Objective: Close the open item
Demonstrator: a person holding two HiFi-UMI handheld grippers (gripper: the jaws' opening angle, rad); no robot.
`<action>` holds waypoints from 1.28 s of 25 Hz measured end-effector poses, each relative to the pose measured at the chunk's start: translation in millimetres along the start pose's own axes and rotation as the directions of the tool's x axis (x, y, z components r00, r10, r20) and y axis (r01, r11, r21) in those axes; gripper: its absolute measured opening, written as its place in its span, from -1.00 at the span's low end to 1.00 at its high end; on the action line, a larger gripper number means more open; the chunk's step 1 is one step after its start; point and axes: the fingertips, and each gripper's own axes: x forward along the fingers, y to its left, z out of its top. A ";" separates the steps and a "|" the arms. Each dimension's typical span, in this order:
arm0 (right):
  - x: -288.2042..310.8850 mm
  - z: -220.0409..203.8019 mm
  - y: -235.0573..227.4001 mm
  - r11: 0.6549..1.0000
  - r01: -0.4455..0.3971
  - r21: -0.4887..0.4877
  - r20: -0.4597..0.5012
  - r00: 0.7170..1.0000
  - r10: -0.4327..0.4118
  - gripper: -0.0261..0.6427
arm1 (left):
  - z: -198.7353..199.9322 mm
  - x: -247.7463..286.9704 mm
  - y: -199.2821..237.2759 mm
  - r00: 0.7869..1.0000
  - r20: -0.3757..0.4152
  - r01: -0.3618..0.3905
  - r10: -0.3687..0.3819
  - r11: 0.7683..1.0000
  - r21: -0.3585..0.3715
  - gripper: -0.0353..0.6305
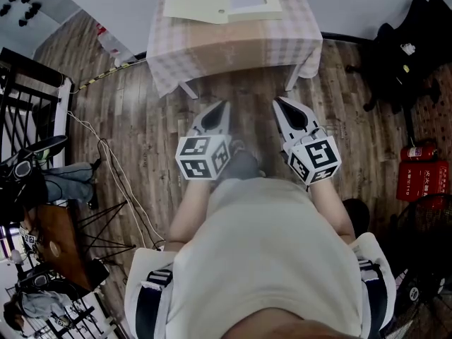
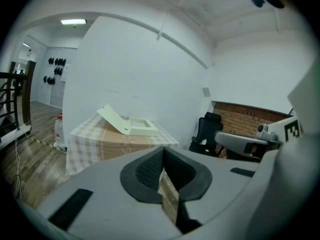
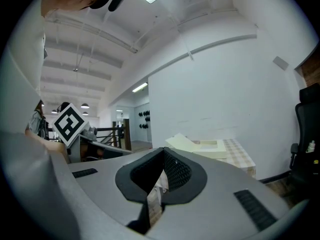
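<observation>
1. My left tongs point(image 2: 162, 154) and right tongs point(image 3: 163, 154) are each pressed together, empty.
2. Only the head view shows both near my body, well short of the counter point(image 1: 233, 51).
3. Far on it, the cream box point(image 2: 140, 128) sits with its lid point(image 2: 113, 118) tilted up.

Right gripper point(image 3: 163, 150) jaws together, empty; open box point(image 3: 210, 149) on table point(image 3: 239, 153) beyond.

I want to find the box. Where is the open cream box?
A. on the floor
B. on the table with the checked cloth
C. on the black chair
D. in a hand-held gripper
B: the open cream box lies on the table with the checked cloth, its lid flipped back.
</observation>
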 end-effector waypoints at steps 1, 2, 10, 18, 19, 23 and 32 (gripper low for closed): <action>0.6 0.0 -0.3 1.000 -0.003 0.001 -0.002 1.000 0.003 -0.92 | 0.0 1.1 0.0 1.000 -0.002 -0.001 0.001 1.000 0.004 -0.88; 1.6 0.2 -1.1 1.000 -0.005 0.001 -0.004 1.000 0.005 -0.92 | 0.1 2.7 0.6 1.000 -0.005 -0.005 0.005 1.000 0.010 -0.88; 20.9 -1.9 -21.3 1.000 -0.006 0.007 -0.022 1.000 0.006 -0.92 | 10.0 26.3 13.6 1.000 0.000 -0.025 0.025 1.000 0.007 -0.88; 66.7 2.6 -55.8 1.000 -0.001 0.009 -0.026 1.000 0.001 -0.92 | 29.1 69.4 43.2 0.999 0.030 -0.022 0.024 0.999 -0.049 -0.88; 73.8 4.0 -61.1 1.000 -0.001 0.011 -0.026 1.000 0.001 -0.92 | 32.6 76.3 48.2 0.999 0.031 -0.030 0.032 0.998 -0.047 -0.88; 105.7 12.0 -81.2 1.000 0.001 0.010 -0.025 1.000 -0.001 -0.92 | 47.6 104.9 71.0 0.998 0.022 -0.062 0.062 0.998 -0.030 -0.88; 175.4 28.5 -117.0 1.000 0.011 0.008 -0.032 0.999 -0.011 -0.92 | 80.5 167.0 125.8 0.997 0.003 -0.082 0.082 0.997 -0.014 -0.88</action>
